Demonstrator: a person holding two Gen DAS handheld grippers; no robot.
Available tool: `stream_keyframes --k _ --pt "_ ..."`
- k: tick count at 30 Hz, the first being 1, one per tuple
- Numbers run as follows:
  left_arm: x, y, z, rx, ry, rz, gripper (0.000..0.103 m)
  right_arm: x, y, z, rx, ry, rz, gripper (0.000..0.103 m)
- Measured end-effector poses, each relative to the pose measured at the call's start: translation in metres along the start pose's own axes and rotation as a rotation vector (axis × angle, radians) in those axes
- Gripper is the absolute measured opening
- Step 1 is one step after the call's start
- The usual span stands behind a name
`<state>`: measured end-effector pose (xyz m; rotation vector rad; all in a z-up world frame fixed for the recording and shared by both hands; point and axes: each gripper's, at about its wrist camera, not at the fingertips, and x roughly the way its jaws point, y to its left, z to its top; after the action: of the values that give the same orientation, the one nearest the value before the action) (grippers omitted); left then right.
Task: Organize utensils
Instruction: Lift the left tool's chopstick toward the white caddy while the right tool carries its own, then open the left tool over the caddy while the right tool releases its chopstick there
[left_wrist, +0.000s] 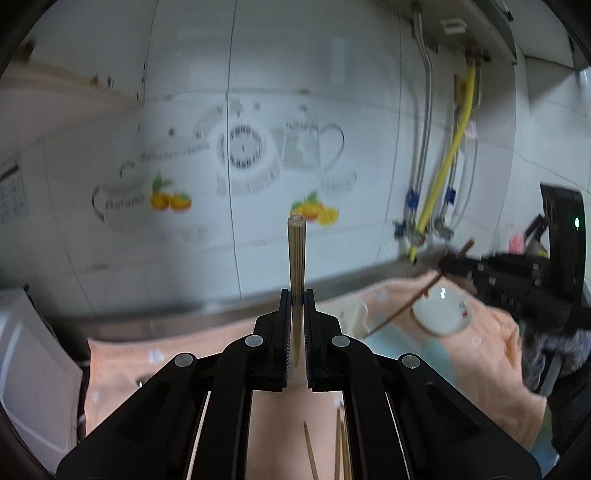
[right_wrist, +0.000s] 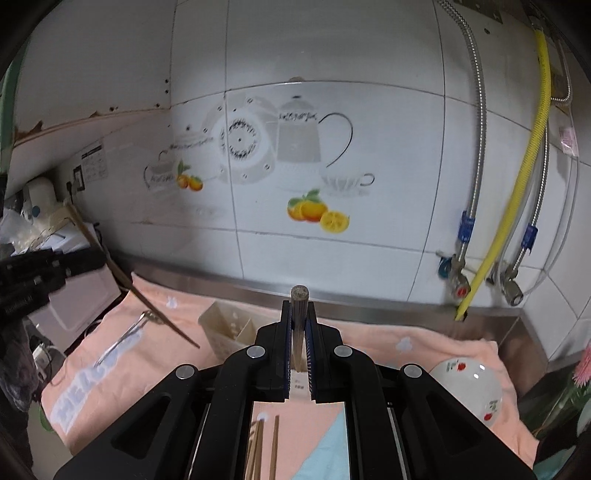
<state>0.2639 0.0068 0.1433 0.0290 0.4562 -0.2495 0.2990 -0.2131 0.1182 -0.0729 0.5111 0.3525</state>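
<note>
While both claws hang above the peach towel (right_wrist: 424, 343), each is clenched on one chopstick. The left claw (left_wrist: 296, 295) pinches its chopstick (left_wrist: 296, 254) upright, blunt end rising past the fingertips. The right claw (right_wrist: 298, 306) pinches its chopstick (right_wrist: 298, 314) the same way. Just ahead of the right claw, slightly to its left, stands a beige holder (right_wrist: 229, 328). More chopsticks (right_wrist: 264, 446) lie on the towel beneath it. A white bowl (right_wrist: 476, 387) sits to its right.

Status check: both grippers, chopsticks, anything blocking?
Left gripper shut on a chopstick. Right gripper shut on another chopstick. Holder on the cloth ahead, nothing blocking it.
</note>
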Motion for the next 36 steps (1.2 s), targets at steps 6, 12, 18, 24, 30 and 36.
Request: stream_keyframes --k 6,12,18,24,30,36 --pt "0.028 0.007 0.015 -0.006 -0.042 0.055 0.005 0.017 -0.003 0.007 0.007 0.006 -0.014 0.007" --pt "0.074 0.028 -0.002 -0.091 0.025 0.047 0.005 0.041 -0.005 -0.004 0.009 0.049 -0.017 0.007" --pt "0.105 0.041 -0.025 -0.13 0.112 0.047 0.005 0.063 -0.01 -0.017 0.028 0.091 -0.018 0.007" --pt "0.12 0.046 -0.038 -0.142 0.163 0.041 0.006 0.076 -0.012 -0.027 0.04 0.115 -0.019 0.007" --pt "0.118 0.048 -0.038 -0.153 0.161 0.04 0.008 0.078 -0.012 -0.03 0.042 0.116 -0.017 0.007" --pt "0.104 0.048 -0.037 -0.154 0.136 0.043 0.027 0.065 -0.014 -0.028 0.045 0.084 -0.032 0.02"
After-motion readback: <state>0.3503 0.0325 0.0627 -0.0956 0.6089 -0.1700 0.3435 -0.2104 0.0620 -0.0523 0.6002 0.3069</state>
